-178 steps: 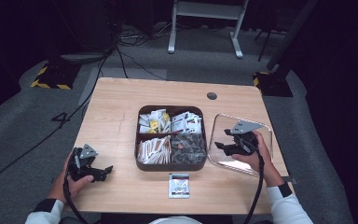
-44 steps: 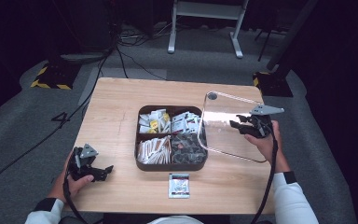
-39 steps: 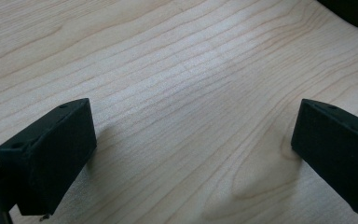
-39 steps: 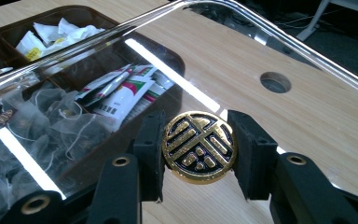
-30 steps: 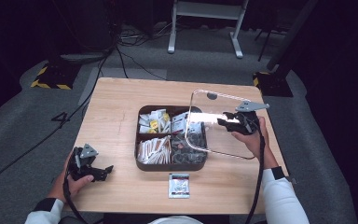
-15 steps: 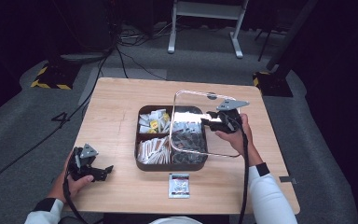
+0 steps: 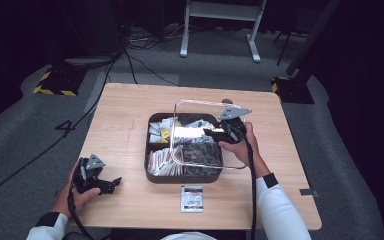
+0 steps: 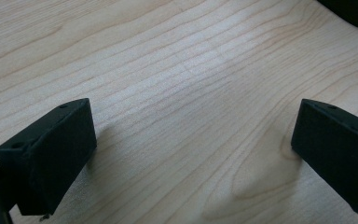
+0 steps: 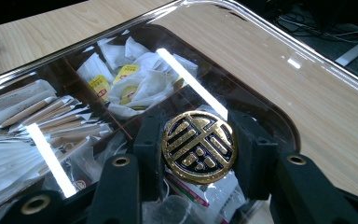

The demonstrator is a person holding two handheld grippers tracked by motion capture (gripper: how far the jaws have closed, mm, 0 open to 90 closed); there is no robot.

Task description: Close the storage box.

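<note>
wooden bench point(image 7: 130, 120) at frame centre in the high view, bearing a dark compartmented tray point(image 7: 152, 150) of sachets and packets at its middle. clear lid point(image 7: 180, 107), rounded-square, held tilted above the right half of the tray, its lower edge near the tray's right rim. right tool point(image 7: 215, 133), at centre right of the high view, gripping the lid by its round gold-and-black knob point(image 9: 199, 146); in the right gripper view the two black jaws press on the knob from either side at lower centre. left tool point(image 7: 111, 184), at lower left of the high view, resting on bare bench, jaws wide apart with nothing between them. small loose sachet point(image 7: 192, 198) lying on the bench just below the tray.
</note>
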